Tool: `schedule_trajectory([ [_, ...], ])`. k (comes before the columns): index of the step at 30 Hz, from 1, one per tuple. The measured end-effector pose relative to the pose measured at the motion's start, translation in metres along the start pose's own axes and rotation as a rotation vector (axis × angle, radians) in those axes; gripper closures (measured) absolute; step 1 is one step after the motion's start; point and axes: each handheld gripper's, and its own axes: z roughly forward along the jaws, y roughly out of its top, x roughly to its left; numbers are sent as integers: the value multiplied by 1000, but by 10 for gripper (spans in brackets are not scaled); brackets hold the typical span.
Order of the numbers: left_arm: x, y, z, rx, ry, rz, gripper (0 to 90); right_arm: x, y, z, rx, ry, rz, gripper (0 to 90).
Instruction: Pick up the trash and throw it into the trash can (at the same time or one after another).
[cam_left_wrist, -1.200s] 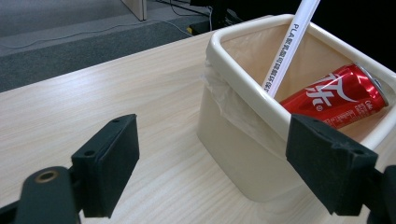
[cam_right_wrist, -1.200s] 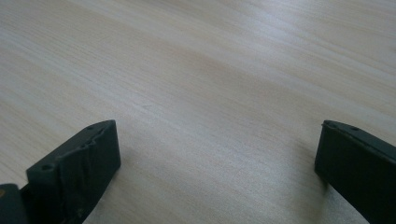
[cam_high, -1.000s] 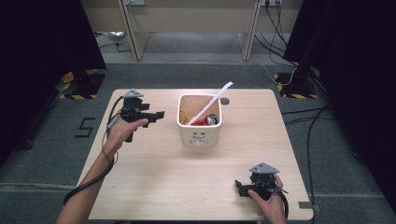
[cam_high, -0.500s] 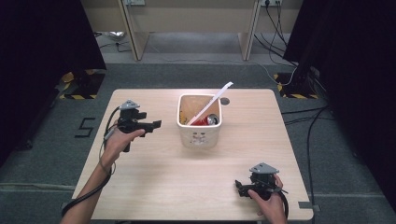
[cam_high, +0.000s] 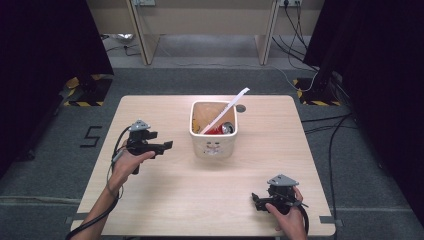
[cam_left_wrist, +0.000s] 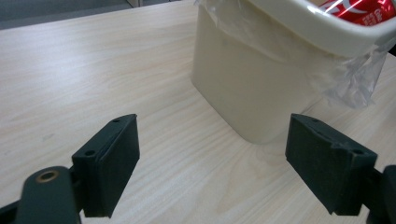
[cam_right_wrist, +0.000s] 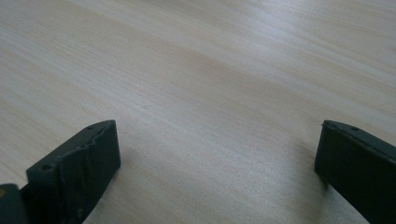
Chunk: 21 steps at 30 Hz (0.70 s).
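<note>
on the pale wooden desk (cam_high: 165, 200), over grey carpet, both claws gape empty: left claw (cam_high: 167, 145) beside the cream bin (cam_high: 214, 142), right claw (cam_high: 256, 200) near the front edge; left gripper view catches clear plastic liner (cam_left_wrist: 355, 79).

A pale wood tabletop (cam_high: 165, 200) stands on grey carpet. On it, a little past the middle toward the far edge, sits a cream bin (cam_high: 214, 145) lined with clear plastic. Just beyond the bin, near the far edge, there is a small dark round spot (cam_high: 241, 108). The near right corner carries the right gripper (cam_high: 260, 201), resting on the wood.
</note>
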Motion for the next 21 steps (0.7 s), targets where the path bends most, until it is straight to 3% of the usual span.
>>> schedule_trajectory([
  [5, -2, -8, 5, 20, 6, 18, 172, 0, 0, 0, 0, 0, 0, 4],
  [15, -2, -22, 5, 9, 16, 20, 171, 0, 0, 0, 0, 0, 0, 4],
  [21, -6, -35, 8, 27, 17, 24, 171, 0, 0, 0, 0, 0, 0, 4],
])
